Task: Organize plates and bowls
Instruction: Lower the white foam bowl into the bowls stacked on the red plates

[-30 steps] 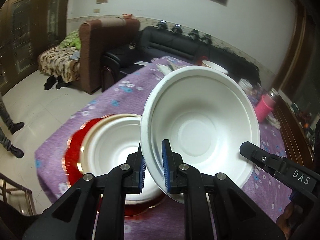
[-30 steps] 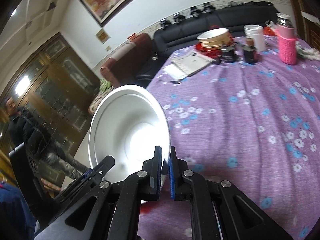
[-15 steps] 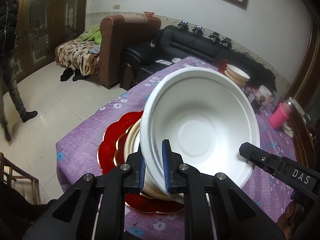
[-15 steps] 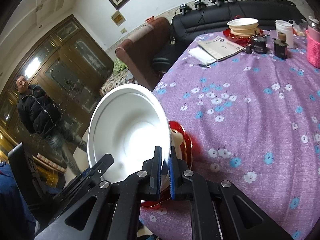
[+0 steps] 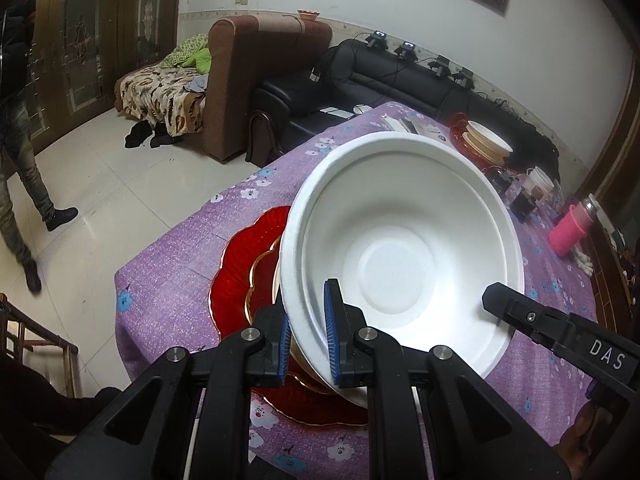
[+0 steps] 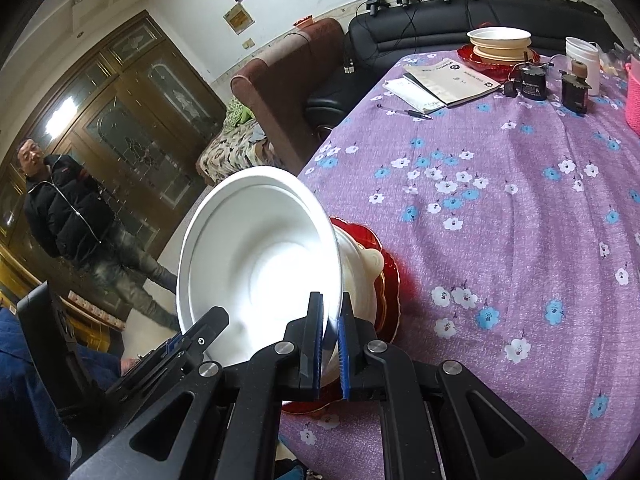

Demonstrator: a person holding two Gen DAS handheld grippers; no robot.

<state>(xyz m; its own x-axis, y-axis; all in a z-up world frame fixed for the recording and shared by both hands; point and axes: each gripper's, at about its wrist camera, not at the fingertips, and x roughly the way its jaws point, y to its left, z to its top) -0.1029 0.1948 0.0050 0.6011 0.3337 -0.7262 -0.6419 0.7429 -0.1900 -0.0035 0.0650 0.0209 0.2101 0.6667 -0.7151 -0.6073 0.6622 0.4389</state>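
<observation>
Both grippers hold one white foam bowl (image 5: 400,248) by its rim, tilted, above a stack on the table's near corner. My left gripper (image 5: 306,340) is shut on the rim's left side. My right gripper (image 6: 330,344) is shut on the opposite side of the rim; the bowl shows there too (image 6: 260,268). Under it stands a cream bowl (image 6: 370,260) on a red scalloped plate (image 5: 240,264), also seen in the right wrist view (image 6: 394,284). A second stack of cream bowls (image 6: 500,42) on a red plate stands at the table's far end.
The table has a purple flowered cloth (image 6: 500,208). At its far end lie booklets (image 6: 448,80), a pen (image 6: 406,112), small dark devices (image 6: 532,84), a white cup (image 6: 582,56) and a pink bottle (image 5: 570,228). A man (image 6: 68,208) stands on the left. Sofas (image 5: 264,64) stand behind.
Both grippers have lifted the white bowl up off the cream bowl and drawn back; the stack and red plate now show more under it. The man has walked on the left.
</observation>
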